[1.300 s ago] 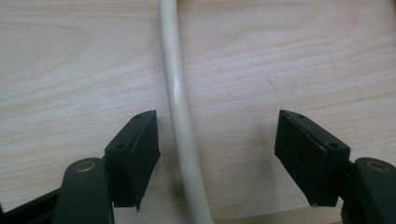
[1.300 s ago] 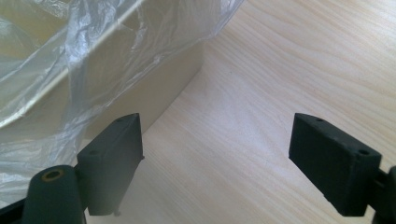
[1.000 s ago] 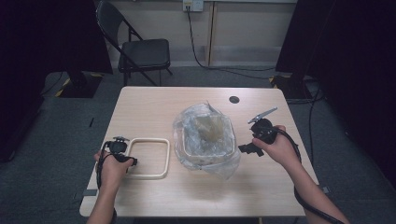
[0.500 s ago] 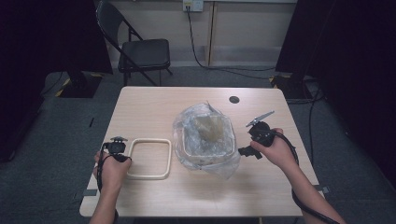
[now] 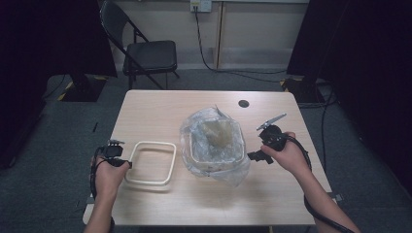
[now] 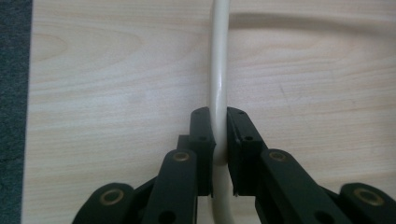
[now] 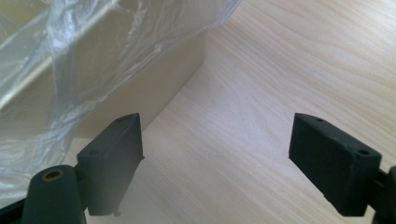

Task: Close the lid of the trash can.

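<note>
So far only the grab is done: the left claw (image 6: 219,140), jaws just closing, pinches the cream frame (image 5: 150,163) near the worktop's (image 5: 160,104) left edge, while the right claw (image 7: 233,158) waits spread beside the bag-lined bin (image 5: 214,145), frame unfitted.

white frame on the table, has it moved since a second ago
No. The white frame keeps its place beside the bagged bin; the left hand-held gripper has just been closing its jaws onto the frame's near-left rim.

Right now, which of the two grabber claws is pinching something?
The left gripper: its jaws have just been closing and now squeeze the cream frame. The right gripper gapes open beside the bag-lined bin.
</note>
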